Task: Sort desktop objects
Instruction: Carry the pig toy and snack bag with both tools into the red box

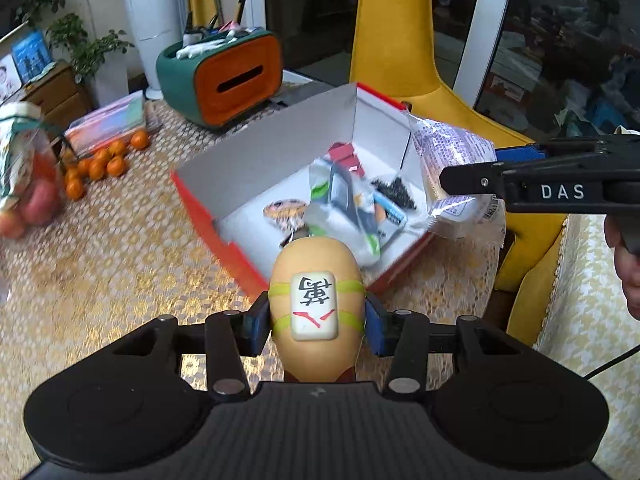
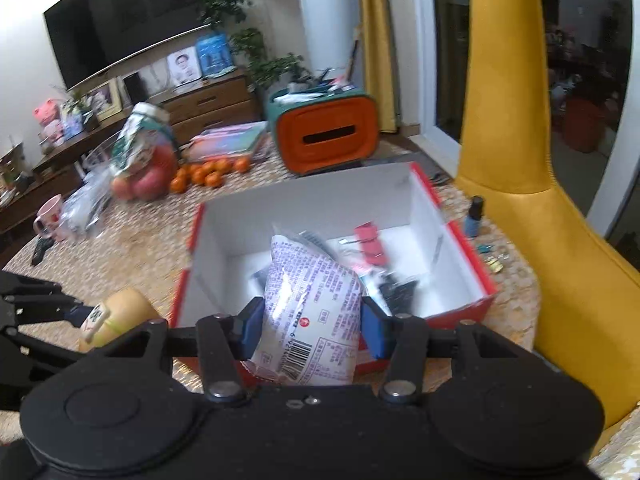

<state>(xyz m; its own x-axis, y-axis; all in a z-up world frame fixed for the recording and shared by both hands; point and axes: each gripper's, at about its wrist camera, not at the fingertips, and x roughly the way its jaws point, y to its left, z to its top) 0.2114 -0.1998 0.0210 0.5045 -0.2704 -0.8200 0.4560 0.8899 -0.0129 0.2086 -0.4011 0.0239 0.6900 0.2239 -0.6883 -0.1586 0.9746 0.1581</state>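
My left gripper [image 1: 316, 320] is shut on a tan egg-shaped toy [image 1: 316, 280] with a white mahjong tile strapped on by green bands; it hangs just in front of the near corner of the red box [image 1: 240, 264]. In the right wrist view the toy [image 2: 116, 312] shows at the lower left. My right gripper [image 2: 310, 330] is shut on a white snack packet [image 2: 312, 300] with purple print, held above the near side of the red box [image 2: 480, 280]. That packet [image 1: 456, 184] hangs over the box's right edge in the left wrist view. Inside lie several small packets and a red item.
A green and orange tissue box [image 1: 224, 76] stands behind the red box. Several oranges [image 1: 104, 164], a bag of apples [image 2: 144, 160], a pink mug [image 2: 50, 216] and books lie on the patterned tablecloth at left. A yellow chair [image 2: 520, 160] stands at right, near a small bottle [image 2: 474, 216].
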